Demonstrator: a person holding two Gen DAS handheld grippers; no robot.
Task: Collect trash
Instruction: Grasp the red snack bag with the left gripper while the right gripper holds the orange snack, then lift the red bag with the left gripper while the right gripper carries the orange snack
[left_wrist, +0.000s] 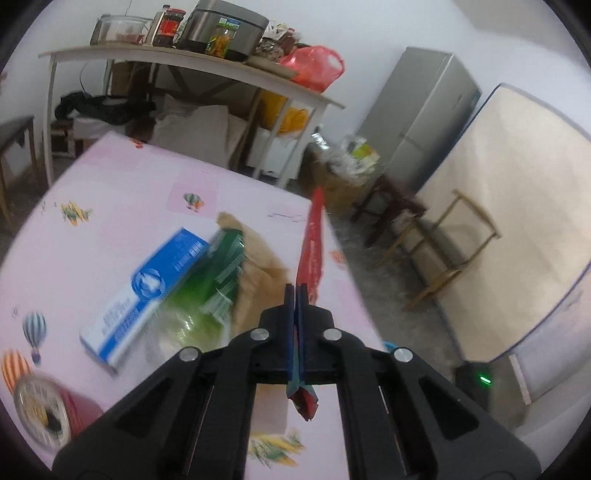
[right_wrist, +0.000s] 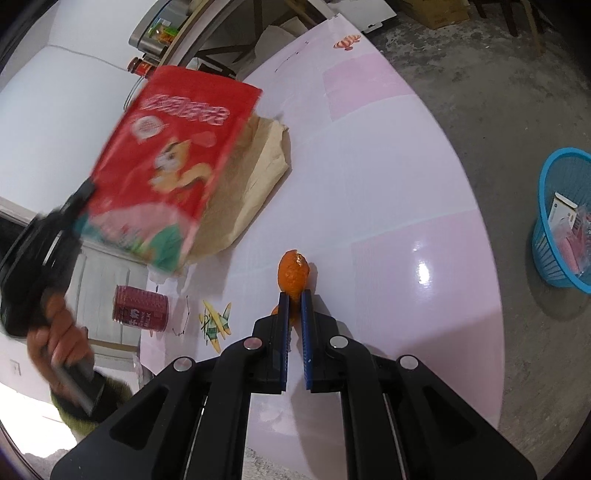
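Pink tablecloth (right_wrist: 388, 192) over table, blue basket (right_wrist: 565, 218) on concrete floor (right_wrist: 498, 92)

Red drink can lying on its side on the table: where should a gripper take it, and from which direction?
Grip the red can across the middle of its round body, coming down from above with the fingers on either side of the barrel. It lies on its side near the table edge, so the flat ends face sideways and offer little purchase. Probably the safest hold; both grippers look occupied at the moment.

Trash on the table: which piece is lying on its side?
The dark red can, toppled near the table's edge. The blue box, green wrapper and brown paper bag lie flat.
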